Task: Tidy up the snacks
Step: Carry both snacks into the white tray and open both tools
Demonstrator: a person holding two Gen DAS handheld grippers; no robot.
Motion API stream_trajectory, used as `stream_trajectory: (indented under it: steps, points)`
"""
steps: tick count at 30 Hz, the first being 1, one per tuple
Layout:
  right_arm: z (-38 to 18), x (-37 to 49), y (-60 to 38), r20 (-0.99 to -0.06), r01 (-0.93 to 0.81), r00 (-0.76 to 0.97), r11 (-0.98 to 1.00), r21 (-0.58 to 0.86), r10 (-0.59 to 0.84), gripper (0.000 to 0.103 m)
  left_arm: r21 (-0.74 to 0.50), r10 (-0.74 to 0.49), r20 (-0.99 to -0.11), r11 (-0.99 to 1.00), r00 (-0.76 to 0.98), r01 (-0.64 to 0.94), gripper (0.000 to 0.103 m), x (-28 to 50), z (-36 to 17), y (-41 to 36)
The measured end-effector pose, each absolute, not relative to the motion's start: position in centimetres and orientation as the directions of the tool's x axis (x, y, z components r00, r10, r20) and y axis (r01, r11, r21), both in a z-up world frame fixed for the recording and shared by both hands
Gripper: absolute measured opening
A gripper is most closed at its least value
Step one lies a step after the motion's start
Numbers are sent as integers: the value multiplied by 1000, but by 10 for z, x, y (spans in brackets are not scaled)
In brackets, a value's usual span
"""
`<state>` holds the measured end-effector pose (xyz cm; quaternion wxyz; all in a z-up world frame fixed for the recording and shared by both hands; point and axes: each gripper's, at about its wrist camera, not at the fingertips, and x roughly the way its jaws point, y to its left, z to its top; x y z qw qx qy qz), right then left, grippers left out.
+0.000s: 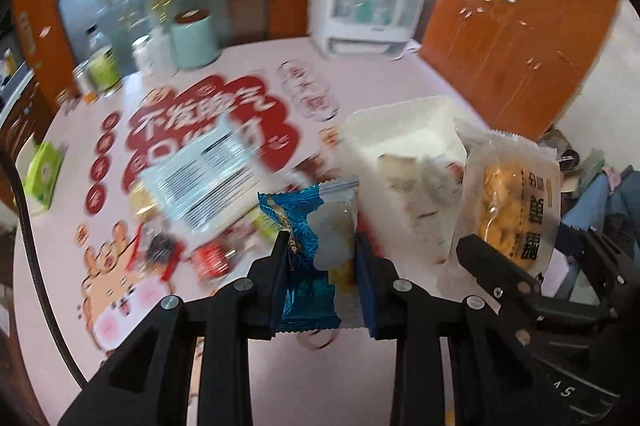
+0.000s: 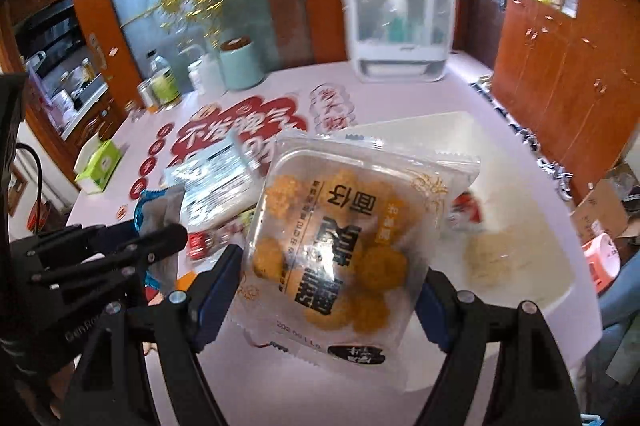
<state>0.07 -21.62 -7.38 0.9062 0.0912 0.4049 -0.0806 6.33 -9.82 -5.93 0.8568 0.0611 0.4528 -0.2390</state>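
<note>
A small blue foil snack packet with a clear window [image 1: 316,246] is pinched between the narrow-set jaws of the left gripper [image 1: 322,258], and a wide clear-plastic pack of golden fried balls [image 2: 340,246] is clamped by its side edges in the widely spread right gripper [image 2: 332,278]. Both are held clear above the pink table [image 1: 248,378], presumably for carrying to the white rectangular plastic bin [image 1: 400,117], where a few wrapped snacks already lie. More packets remain heaped on the table left of the bin. Large black Chinese characters are printed on the pack, inverted and blurred; only "不" is read with confidence on the red tablecloth motif [image 1: 208,129].
</note>
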Motion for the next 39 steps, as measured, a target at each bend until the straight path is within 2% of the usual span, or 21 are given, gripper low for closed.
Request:
stream_trajectory:
  steps: [7, 14, 27, 30, 32, 34, 35, 39]
  points:
    - [-43, -21, -278, -685, 340, 697, 939, 60, -209, 80, -136, -438, -752, 835, 493, 534, 29, 64, -35, -167]
    - [-36, -26, -324, -642, 443, 695, 896, 29, -323, 80, -91, -422, -765, 818, 486, 568, 29, 69, -45, -227]
    - [-112, -11, -371, -777, 501, 555, 865, 29, -296, 81, -27, -322, -853, 814, 412, 580, 29, 84, -106, -277]
    - [-124, -7, -378, -804, 511, 527, 859, 40, -276, 84, -3, -297, -857, 820, 421, 572, 41, 86, -113, -281]
    - [-132, -4, -383, -819, 526, 507, 849, 47, -268, 84, 45, -256, -854, 831, 454, 554, 69, 89, -115, -282]
    - [-136, -5, -387, -821, 545, 497, 838, 41, -283, 84, 57, -243, -844, 846, 478, 530, 84, 92, -114, -276]
    - [-136, -6, -389, -814, 560, 493, 828, 29, -306, 84, 42, -253, -841, 850, 478, 525, 87, 94, -112, -272]
    - [-128, -8, -388, -778, 570, 521, 821, 11, -351, 89, -19, -287, -846, 859, 449, 511, 87, 100, -109, -261]
